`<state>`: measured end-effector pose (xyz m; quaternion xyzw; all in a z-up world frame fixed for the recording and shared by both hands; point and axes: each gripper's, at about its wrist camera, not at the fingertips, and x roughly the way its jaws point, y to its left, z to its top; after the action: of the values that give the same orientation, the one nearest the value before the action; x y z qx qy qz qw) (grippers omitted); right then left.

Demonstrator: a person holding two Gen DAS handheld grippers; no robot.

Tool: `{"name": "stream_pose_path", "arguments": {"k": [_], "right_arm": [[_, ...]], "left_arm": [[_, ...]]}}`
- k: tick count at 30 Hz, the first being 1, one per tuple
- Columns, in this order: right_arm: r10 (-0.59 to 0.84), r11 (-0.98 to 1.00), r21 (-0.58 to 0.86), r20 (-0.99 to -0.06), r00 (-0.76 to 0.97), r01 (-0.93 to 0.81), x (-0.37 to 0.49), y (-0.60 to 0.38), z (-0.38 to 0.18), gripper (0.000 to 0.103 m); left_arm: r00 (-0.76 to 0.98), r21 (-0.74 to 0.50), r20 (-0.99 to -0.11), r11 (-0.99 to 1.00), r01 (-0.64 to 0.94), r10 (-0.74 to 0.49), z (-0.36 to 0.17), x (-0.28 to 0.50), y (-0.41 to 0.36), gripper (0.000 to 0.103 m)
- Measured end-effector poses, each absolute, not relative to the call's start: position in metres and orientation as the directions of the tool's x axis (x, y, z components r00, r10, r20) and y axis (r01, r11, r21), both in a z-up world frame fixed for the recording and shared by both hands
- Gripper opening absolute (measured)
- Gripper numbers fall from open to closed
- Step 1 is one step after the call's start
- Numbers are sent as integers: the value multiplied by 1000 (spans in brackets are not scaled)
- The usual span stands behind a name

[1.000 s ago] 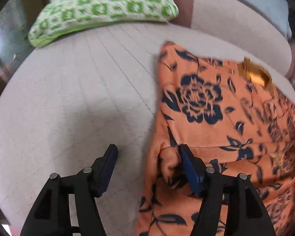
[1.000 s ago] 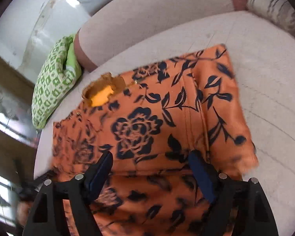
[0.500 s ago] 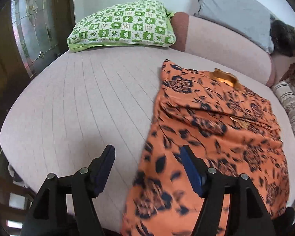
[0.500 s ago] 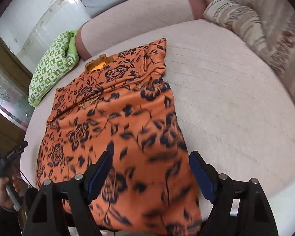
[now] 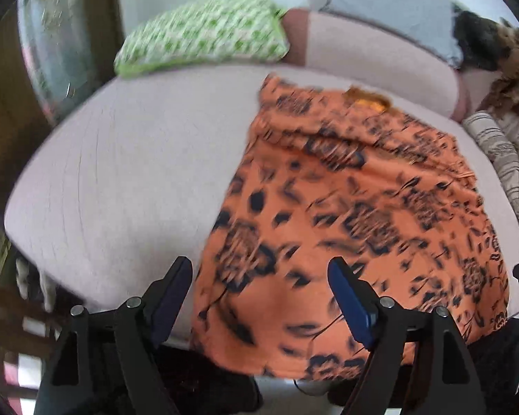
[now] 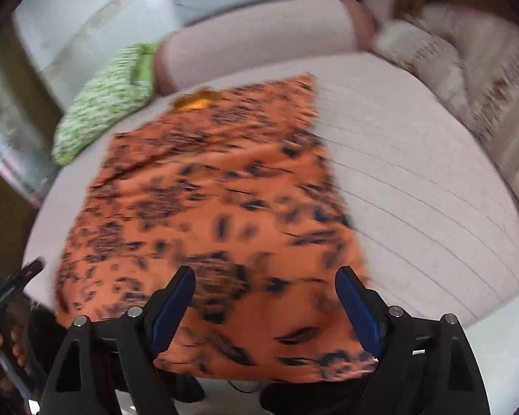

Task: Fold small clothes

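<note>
Blue pads of the left hand-held gripper (image 5: 259,285) are seen spreading apart, nothing pinched between them; the orange floral garment (image 5: 346,214) is passed below the tips. The right hand-held gripper (image 6: 264,294) is likewise held released above the same cloth. The garment is laid flat on the pale quilted bed (image 5: 128,173), its near hem draped over the edge. A green patterned pillow (image 5: 204,34) is seen at the far side, a striped cushion (image 5: 501,152) at the right

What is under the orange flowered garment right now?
The orange garment lies spread on the pale quilted bed cover, its near hem hanging over the edge. Whatever lies beneath the cloth itself is covered and cannot be seen.
</note>
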<state>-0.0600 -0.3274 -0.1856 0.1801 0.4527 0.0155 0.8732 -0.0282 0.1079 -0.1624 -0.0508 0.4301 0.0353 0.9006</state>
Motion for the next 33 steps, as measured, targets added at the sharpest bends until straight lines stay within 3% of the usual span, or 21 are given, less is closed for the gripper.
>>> {"name": "stream_pose_path", "arguments": {"k": [3,12,17,20,21,22,23,24,28,30,31,32,33], "right_arm": [[242,889,408,-804,543,209,-61,-361,-210,85],[385,850,501,-802,456,162,-58,-377,-240,85],[412,856,500,-813,411,132,-66,-371,-243,60],[389,870,475,-829,401,137,-65,-369,-246,51],[371,879,455,-841,394,144,-65,-368,-246,43],[358,884,442,-849,388,152,-67,-368,-246,30],[367,879,451,-847,384,155,-68,-369,-246,16],[397,859,486,-832,388,163,-71,-371,-246,10],[476,800,584,-757,447,137,-78,-375,-227,9],[451,809,567,-768,454,157,-75,-378,-227,11],[416,832,527,-798,435,171,-72,-378,-233,17],[402,841,506,-821,404,190,-69,-377,-240,31],[402,842,500,-833,380,205,-69,-376,-246,42]], "left_arm": [[578,-92,-816,987,-128,-1,-185,-28,123,81],[491,-162,-867,980,-118,-84,-224,-27,131,81],[500,-167,-862,978,-122,-84,-227,-29,132,77],[502,-148,-863,981,-128,-64,-227,-30,135,60],[504,-141,-862,982,-125,-60,-226,-30,136,47],[506,-136,-860,984,-116,-59,-224,-32,137,29],[508,-136,-859,985,-103,-65,-222,-33,137,16],[510,-147,-856,985,-89,-81,-220,-34,137,8],[540,-159,-837,984,-78,-93,-207,-37,134,8],[531,-157,-843,984,-86,-88,-210,-35,135,10],[514,-152,-854,984,-94,-82,-215,-33,135,19],[506,-146,-859,983,-107,-72,-217,-33,137,27],[504,-142,-861,983,-117,-65,-219,-34,138,45]]}}
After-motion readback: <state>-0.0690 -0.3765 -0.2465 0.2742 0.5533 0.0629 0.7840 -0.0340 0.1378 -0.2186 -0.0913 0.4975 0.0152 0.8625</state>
